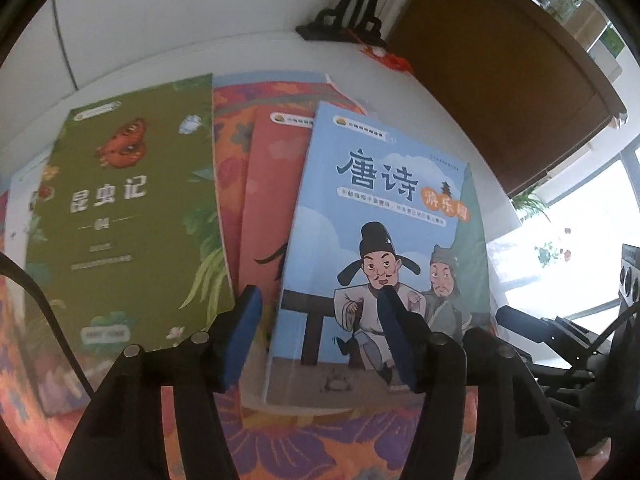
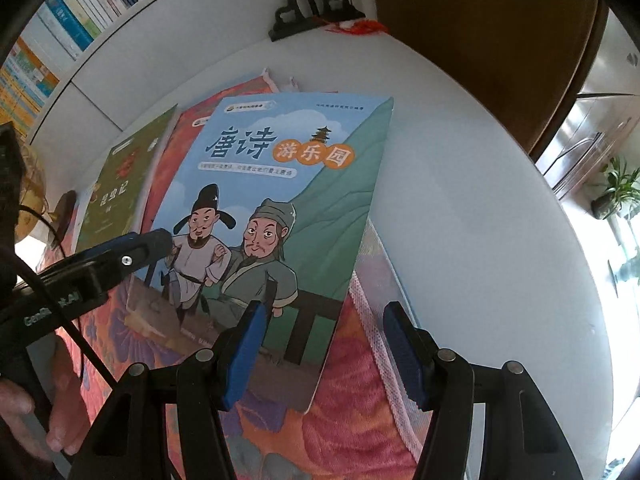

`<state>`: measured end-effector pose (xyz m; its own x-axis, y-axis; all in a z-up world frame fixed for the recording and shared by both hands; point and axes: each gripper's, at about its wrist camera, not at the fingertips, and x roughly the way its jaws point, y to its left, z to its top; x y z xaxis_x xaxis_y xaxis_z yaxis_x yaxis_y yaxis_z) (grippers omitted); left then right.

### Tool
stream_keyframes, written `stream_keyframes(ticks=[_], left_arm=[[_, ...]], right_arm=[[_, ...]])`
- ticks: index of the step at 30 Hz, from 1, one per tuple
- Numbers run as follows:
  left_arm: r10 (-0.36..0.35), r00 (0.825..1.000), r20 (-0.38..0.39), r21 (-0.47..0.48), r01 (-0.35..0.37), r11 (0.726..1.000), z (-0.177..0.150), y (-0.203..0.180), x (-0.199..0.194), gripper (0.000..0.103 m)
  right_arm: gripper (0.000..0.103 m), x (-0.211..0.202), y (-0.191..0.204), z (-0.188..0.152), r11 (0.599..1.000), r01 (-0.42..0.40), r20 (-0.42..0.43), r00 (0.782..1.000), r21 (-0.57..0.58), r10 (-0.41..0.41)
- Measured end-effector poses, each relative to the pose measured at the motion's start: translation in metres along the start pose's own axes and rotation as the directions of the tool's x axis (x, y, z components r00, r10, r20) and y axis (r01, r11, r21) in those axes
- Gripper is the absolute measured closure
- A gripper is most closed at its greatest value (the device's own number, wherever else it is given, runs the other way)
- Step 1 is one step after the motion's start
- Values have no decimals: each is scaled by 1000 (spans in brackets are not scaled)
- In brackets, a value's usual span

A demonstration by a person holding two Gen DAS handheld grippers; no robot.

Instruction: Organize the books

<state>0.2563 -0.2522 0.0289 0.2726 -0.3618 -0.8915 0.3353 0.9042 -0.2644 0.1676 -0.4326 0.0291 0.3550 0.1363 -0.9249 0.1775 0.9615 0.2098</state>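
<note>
Three books show clearly, blue (image 1: pixel 384 216), green (image 1: pixel 132 216) and red (image 1: pixel 272 184), perhaps a fourth white one (image 1: pixel 20 208).

On the blue book (image 1: pixel 384 240) under my tongs I read 唐诗 in large dark characters, and beside it 游乐园 on orange rounds; the small line below is too fine for me to read. The green book (image 1: pixel 132 216) carries 昆虫记 in pale characters, its smaller print blurred. My left tongs (image 2: pixel 160 240) show pale lettering on the black arm starting "Gen", the rest unclear
</note>
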Motion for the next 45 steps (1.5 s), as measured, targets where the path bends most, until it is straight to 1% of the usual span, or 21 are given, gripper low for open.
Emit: stream_keyframes(ticks=[2,3,4,7,10,11,13,14,16,20,22,24,27,29,32,35,37,40,42,44,45], left_arm=[[0,1000,24,19,0,1000,0,-1,0,46],[0,1000,26,26,-1,1000,0,-1,0,46],[-10,1000,26,34,9,999,-1,-2,0,48],[-29,999,28,50,27,998,-2,-4,1,48],[-12,999,39,73,9,997,-3,-9,2,50],[-14,999,40,72,11,997,-4,-9,1,52],[-32,999,34,56,31,998,-4,-7,1,57],[-55,998,31,38,54,998,-6,-4,-1,57],[-93,995,37,4,93,996,-12,1,-8,57],[-139,989,52,-57,142,988,-31,9,-26,57],[-143,988,60,-91,148,985,-46,14,-34,57],[-145,987,67,-136,153,979,-66,21,-44,57],[-132,989,64,-188,142,972,-95,28,-54,57],[-120,991,59,-208,130,970,-103,32,-54,57],[-97,993,63,-233,110,966,-107,41,-54,57],[-55,997,49,-255,66,965,-111,51,-52,57],[-51,998,37,-264,59,963,-116,54,-48,57],[-37,998,50,-263,49,963,-116,53,-47,57],[-28,998,56,-257,41,966,-113,50,-44,57],[-37,998,57,-251,50,967,-108,46,-42,57],[-47,998,50,-246,58,967,-106,44,-40,57]], right_arm=[[44,2,2,0,1000,1,3,1000,-16,-1],[44,3,4,0,1000,3,1,1000,-25,-3],[44,4,5,0,999,10,0,1000,-33,-10],[44,5,12,1,998,18,7,1000,-61,-17],[44,7,13,2,997,16,7,1000,-71,-15],[44,7,13,2,997,9,5,1000,-74,-9],[44,6,15,1,996,15,8,1000,-90,-14],[42,6,16,1,995,20,10,1000,-101,-19],[42,5,20,1,990,37,16,999,-134,-35],[42,-2,29,-1,977,47,32,999,-209,-42],[41,-4,40,-4,963,54,36,998,-264,-46],[40,-8,58,-9,936,68,57,997,-346,-51],[32,-10,82,-16,899,66,79,996,-434,-35],[32,-7,95,-20,883,41,60,998,-467,-14],[32,-7,105,-25,867,44,54,998,-497,-20],[32,-6,100,-28,870,29,19,1000,-492,-23],[32,-5,88,-29,892,21,5,1000,-452,-22],[32,-1,70,-29,930,-12,-39,999,-368,-3],[32,3,63,-27,948,-75,-82,995,-310,52],[32,5,62,-28,950,-148,-110,986,-274,122],[32,5,64,-30,951,-149,-110,986,-272,123]])
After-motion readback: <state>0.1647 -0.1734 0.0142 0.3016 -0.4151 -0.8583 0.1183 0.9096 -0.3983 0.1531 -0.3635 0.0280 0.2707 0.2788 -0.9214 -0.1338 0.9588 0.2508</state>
